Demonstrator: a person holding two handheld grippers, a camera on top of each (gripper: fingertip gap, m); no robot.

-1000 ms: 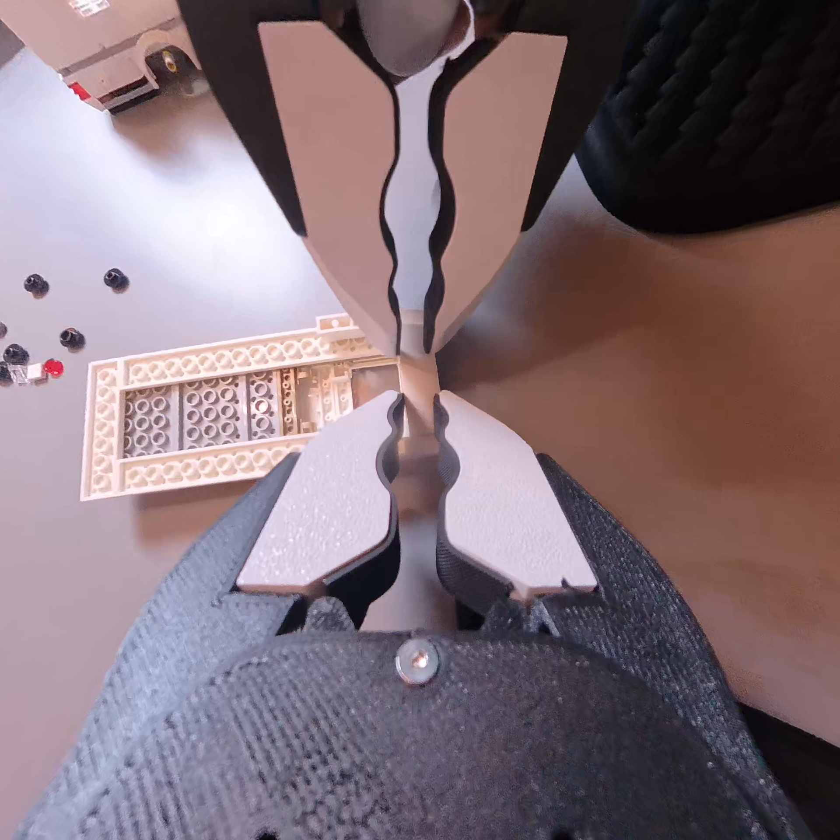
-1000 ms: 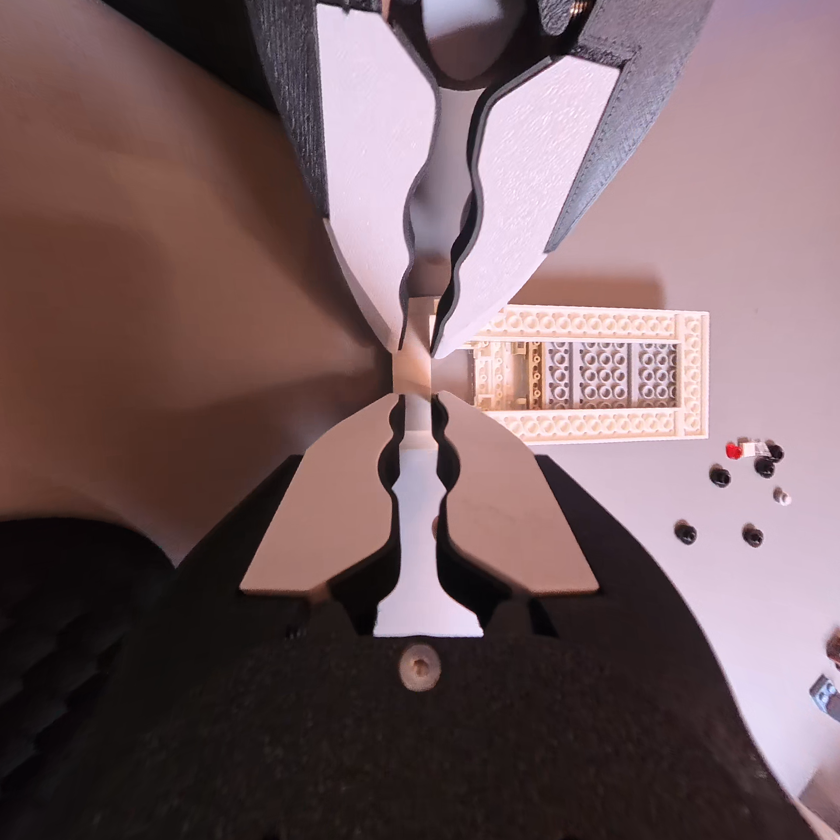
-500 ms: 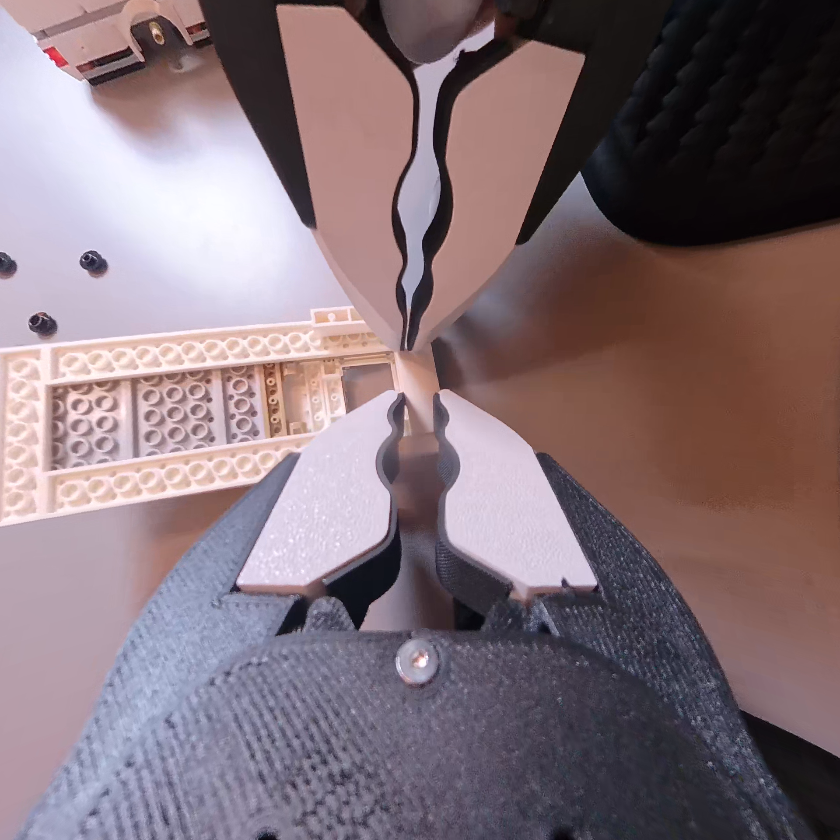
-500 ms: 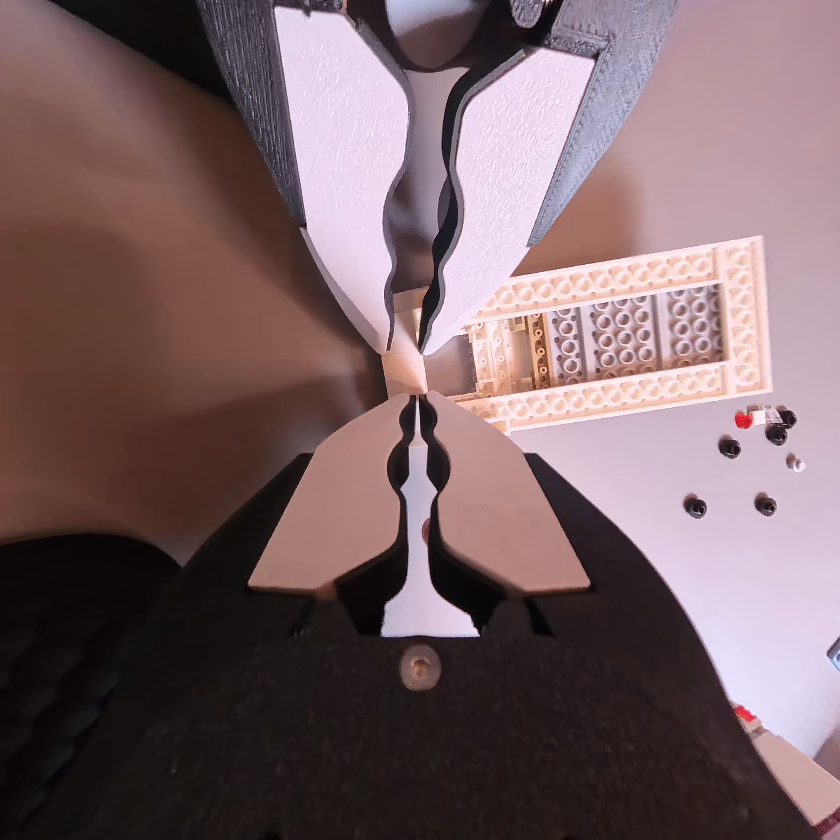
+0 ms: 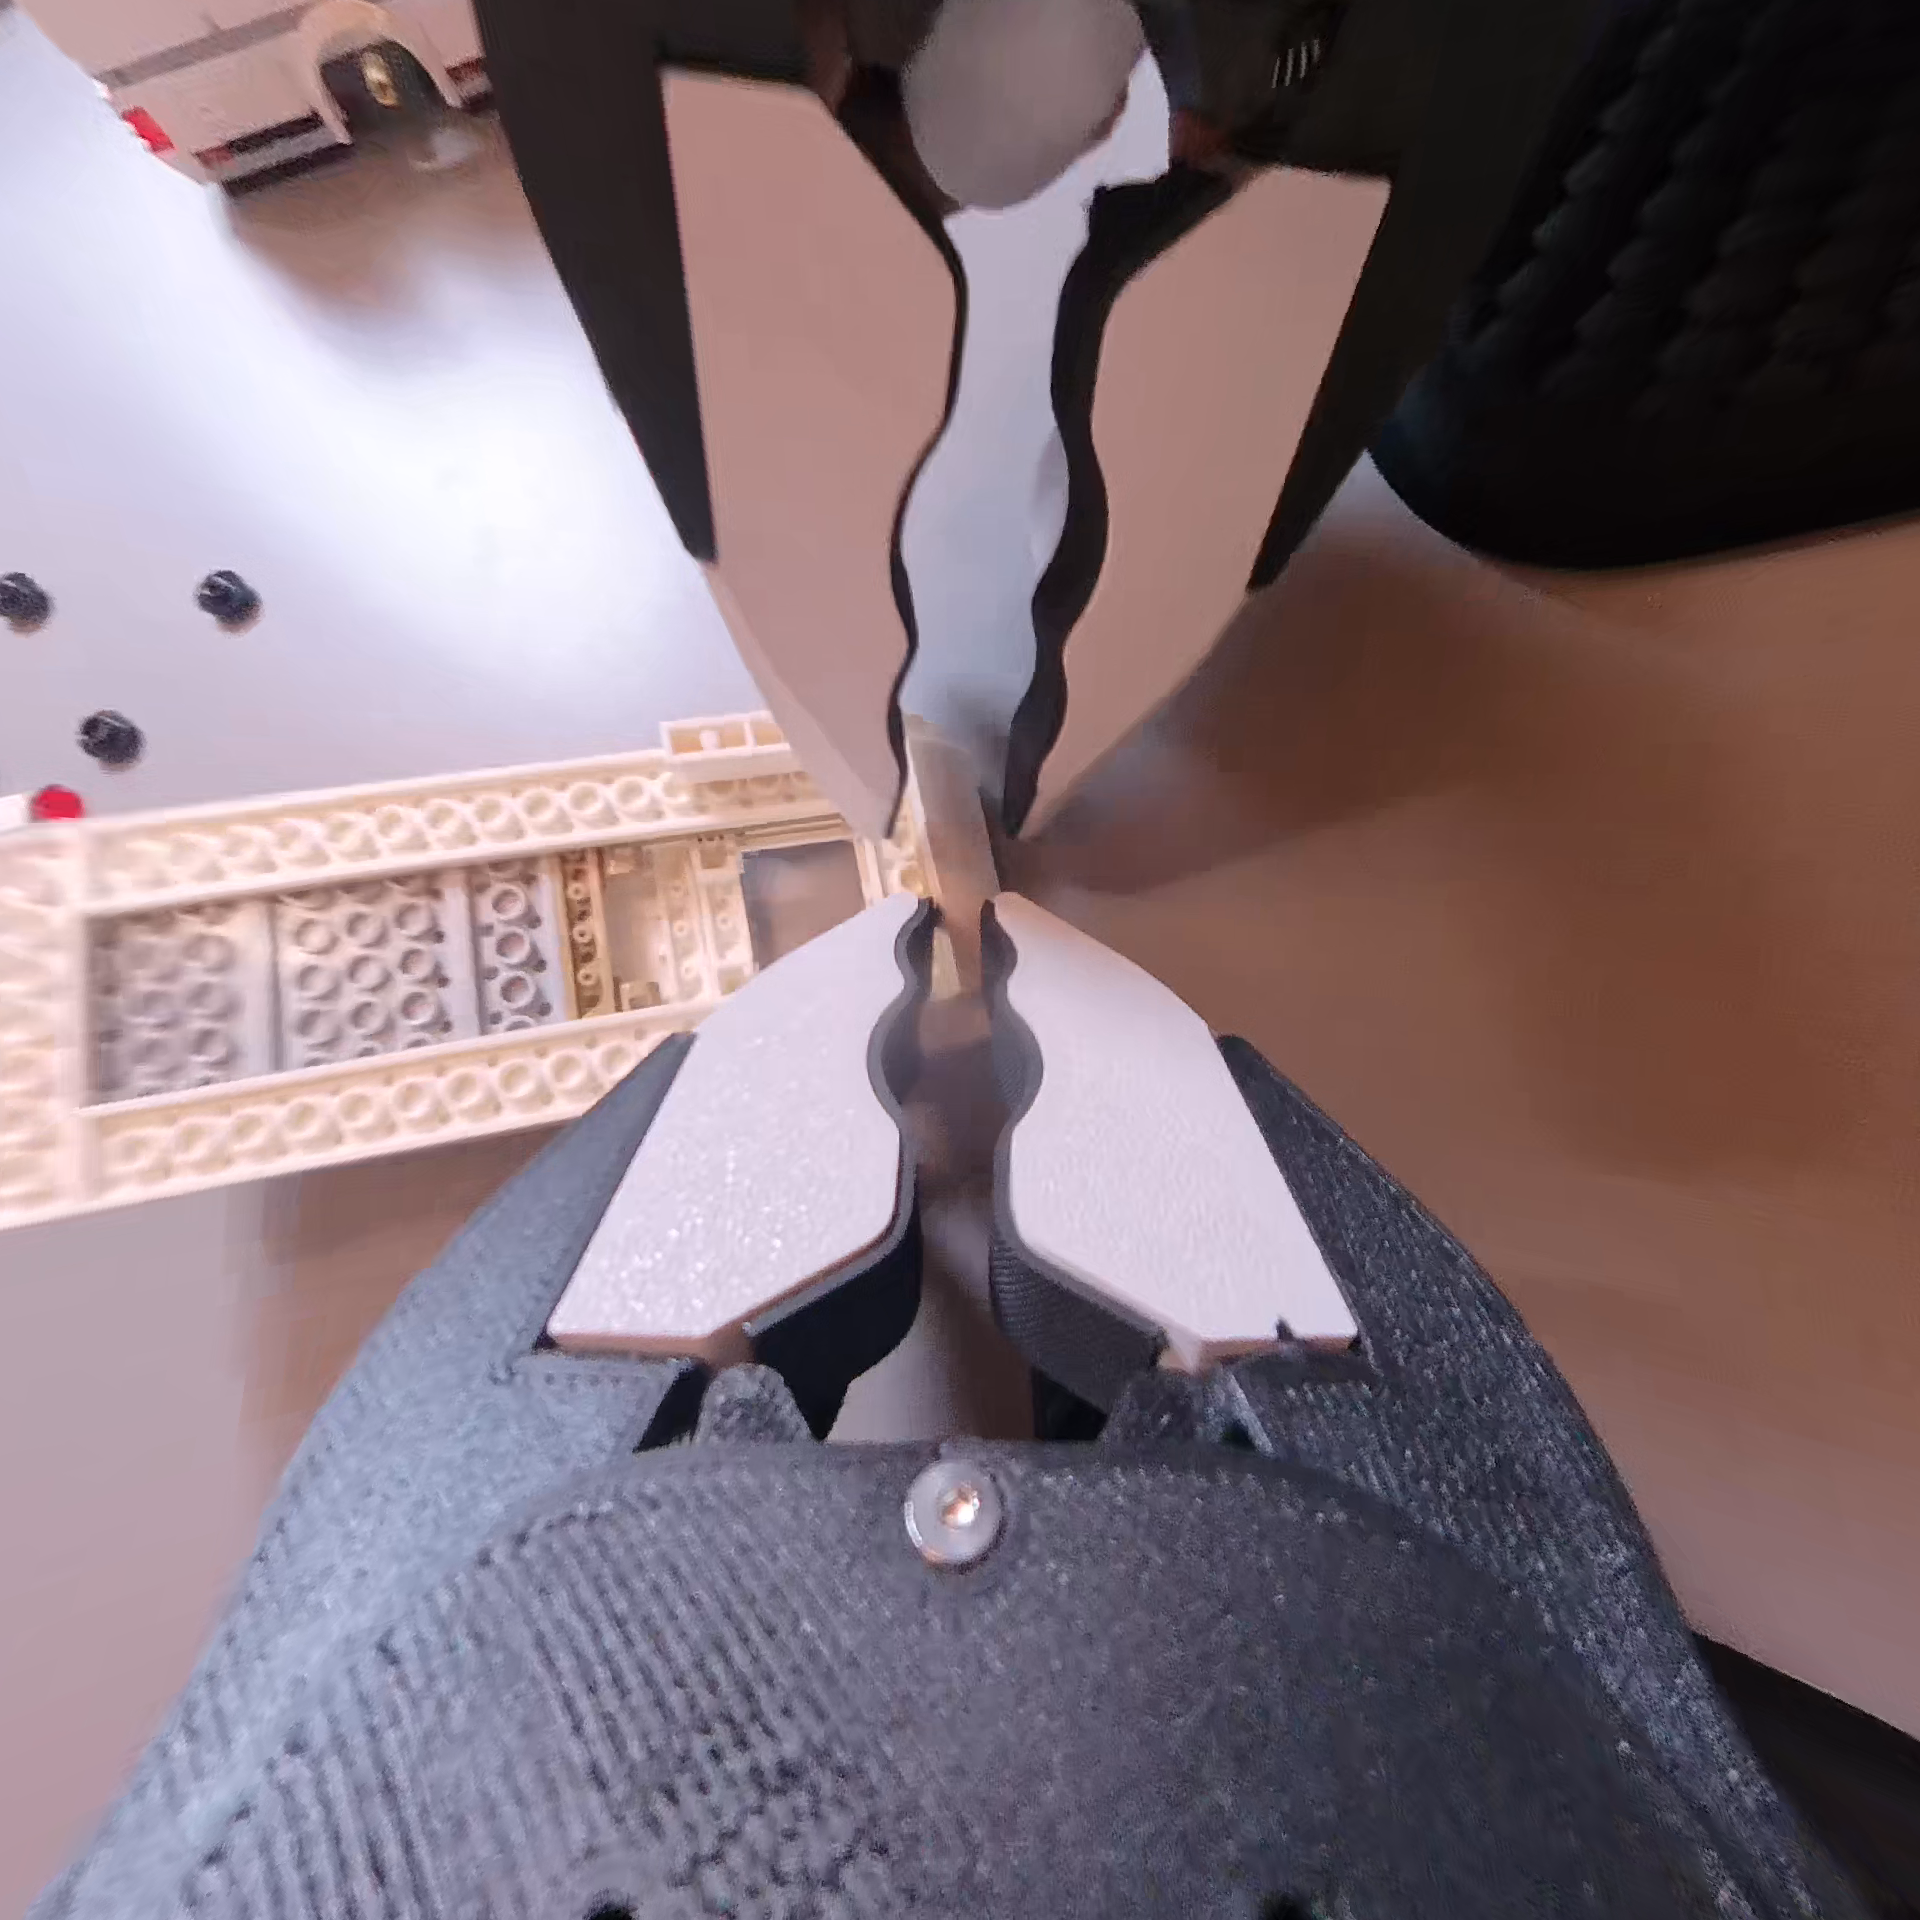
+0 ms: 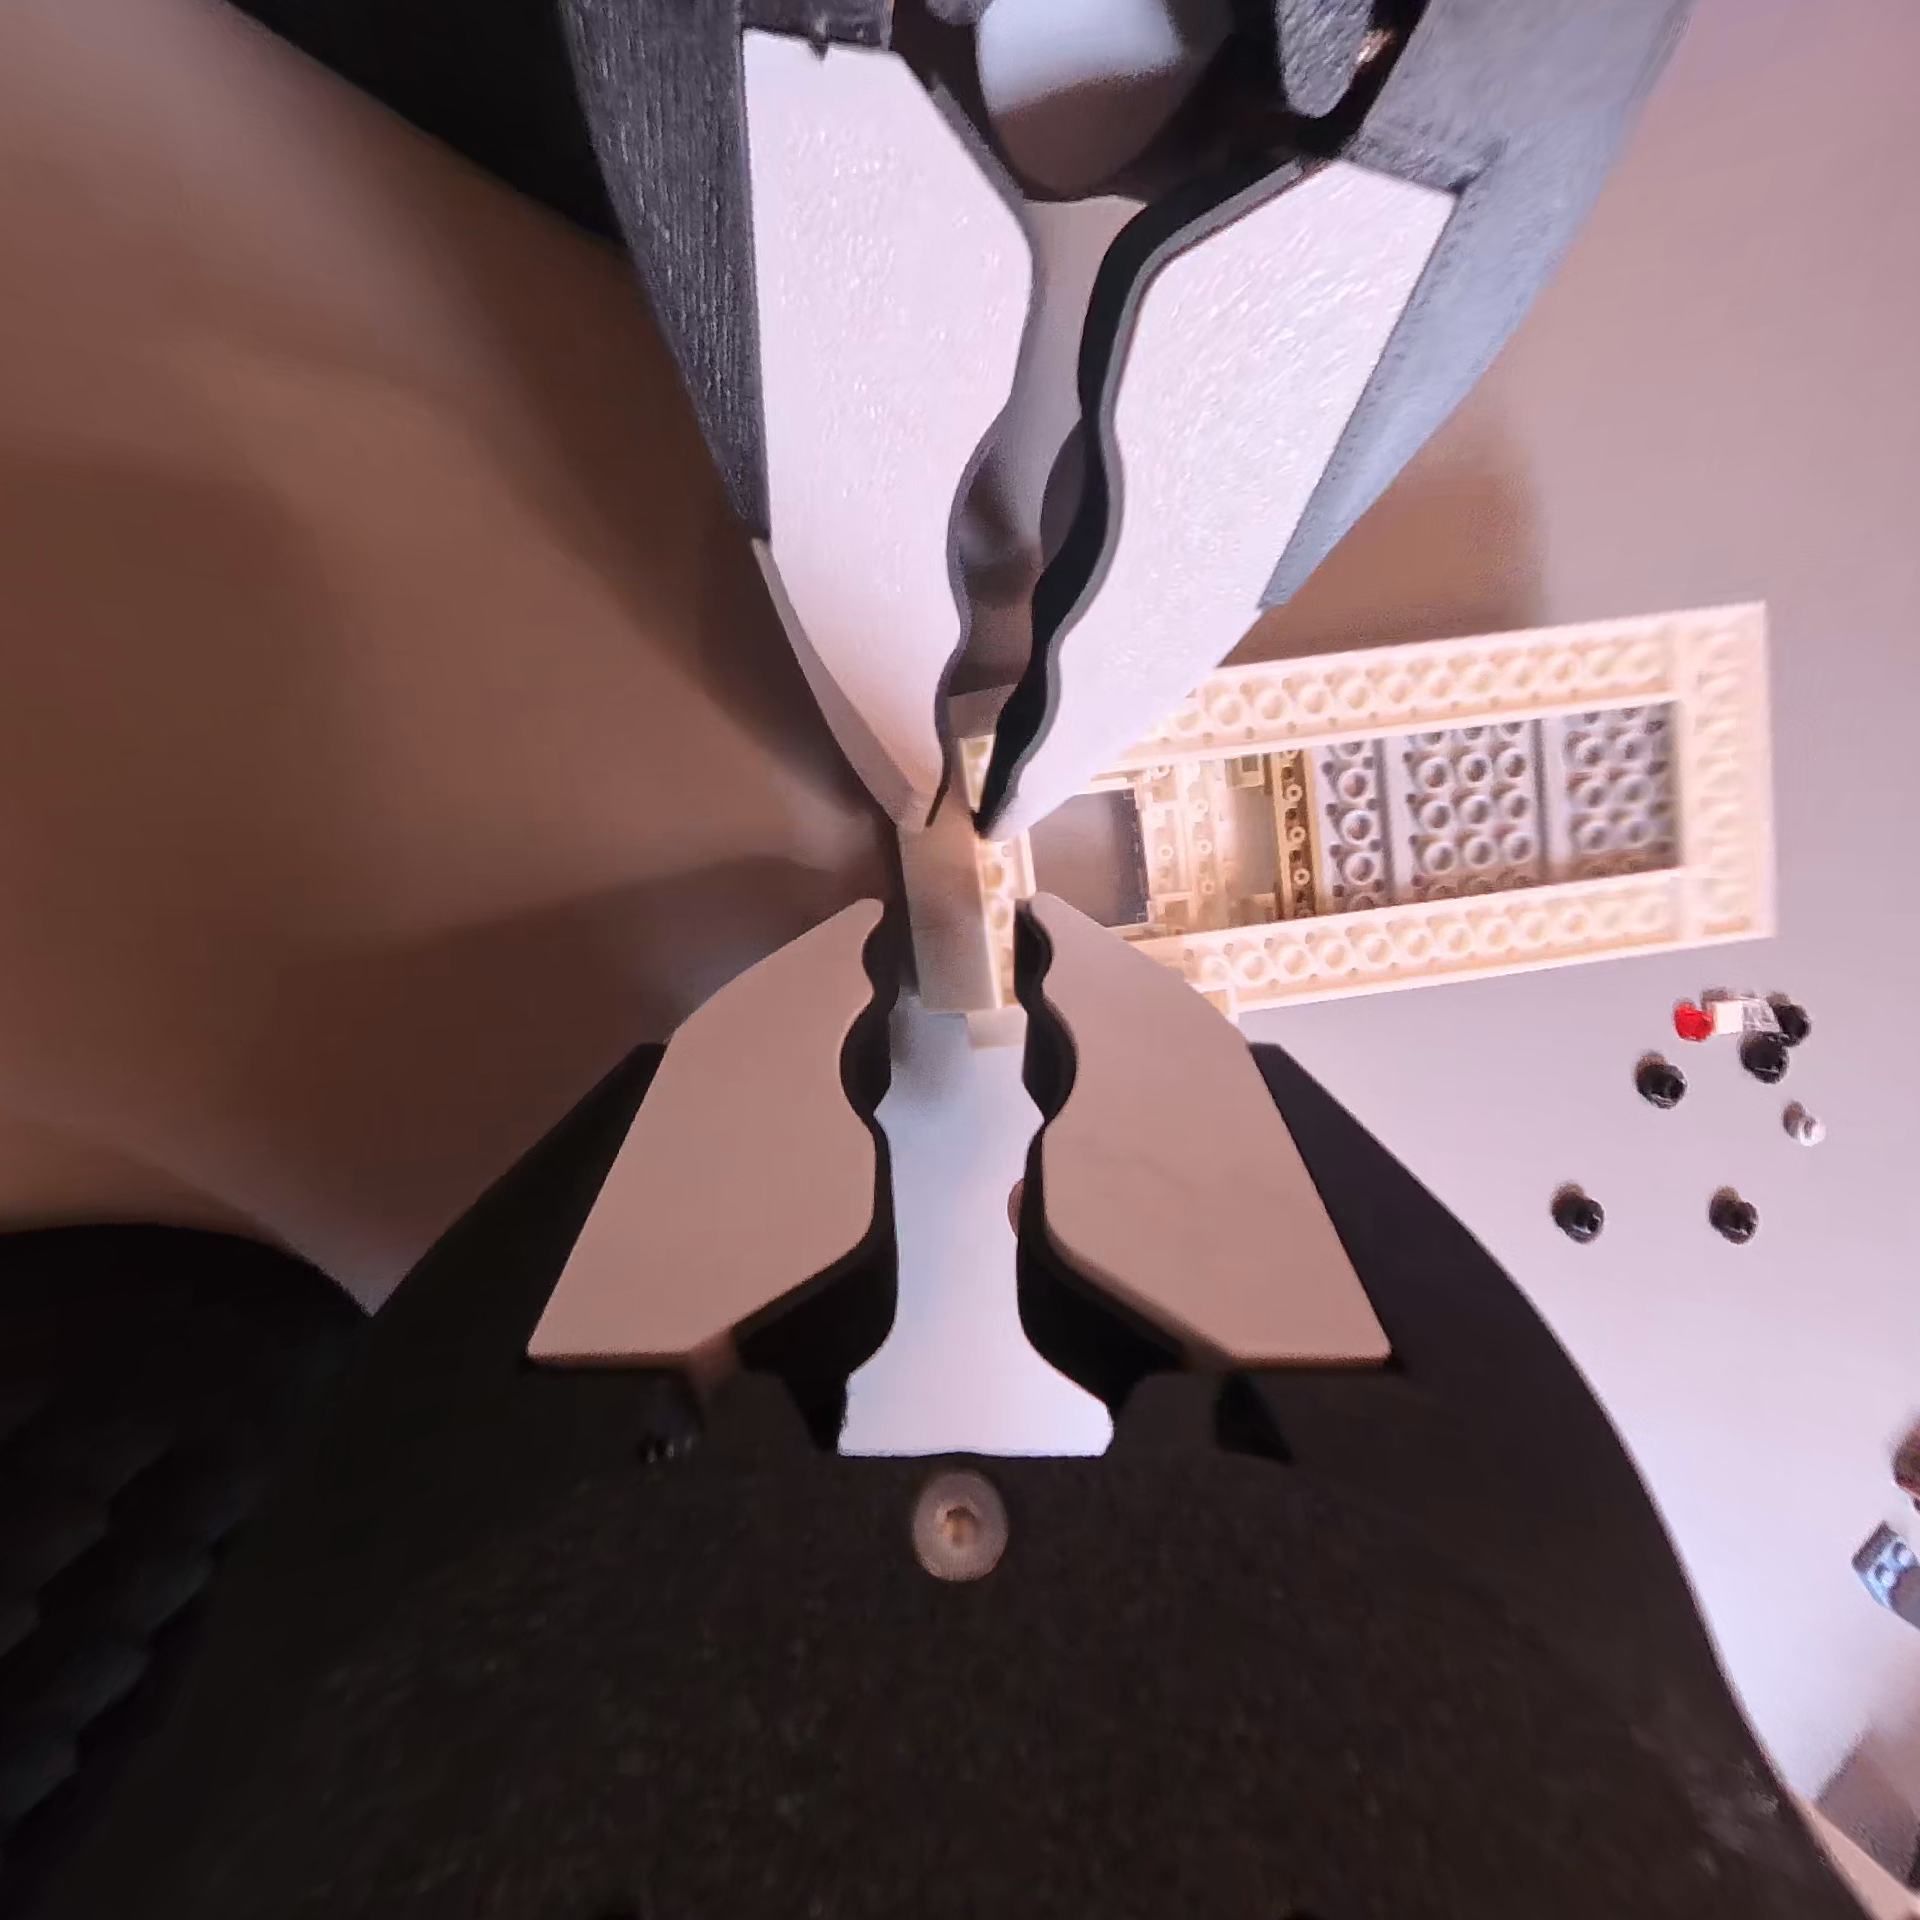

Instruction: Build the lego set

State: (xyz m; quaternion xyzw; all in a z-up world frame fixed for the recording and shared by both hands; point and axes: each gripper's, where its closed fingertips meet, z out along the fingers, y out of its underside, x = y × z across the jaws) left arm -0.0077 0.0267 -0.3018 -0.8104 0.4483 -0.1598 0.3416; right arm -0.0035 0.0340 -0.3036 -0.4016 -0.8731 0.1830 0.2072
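Nearest the lens in the left wrist view: coarse, woven-looking dark grey printed housing with a bright screw head, then two smooth pale fingers with wavy black rubber inner edges. Left gripper (image 5: pixel 961 920): jaws nearly together, tips pinched on the narrow end wall of the cream studded brick plate assembly (image 5: pixel 312 977); both pads appear pressed on that wall, though motion blur softens the contact.

Right gripper (image 6: pixel 951 940): jaws parted a little wider, set either side of the same end wall from the opposite direction. The right-hand pad sits at the wall; a thin dark gap shows at the left-hand pad, so a firm clamp is not evident. The two grippers meet tip to tip over this end.

The assembly is a long flat rectangular frame: glossy cream border with rows of round tube sockets, grey brick panels inset at the centre. It extends sideways away from the grippers over the smooth matte grey-brown tabletop (image 5: pixel 1558 1039).

Beyond it lie small round black plastic pieces (image 6: pixel 1657 1081) and a small red round piece (image 6: pixel 1691 1021), scattered loose. Farthest, a white brick-built vehicle body (image 5: pixel 270 83) with a wheel arch.
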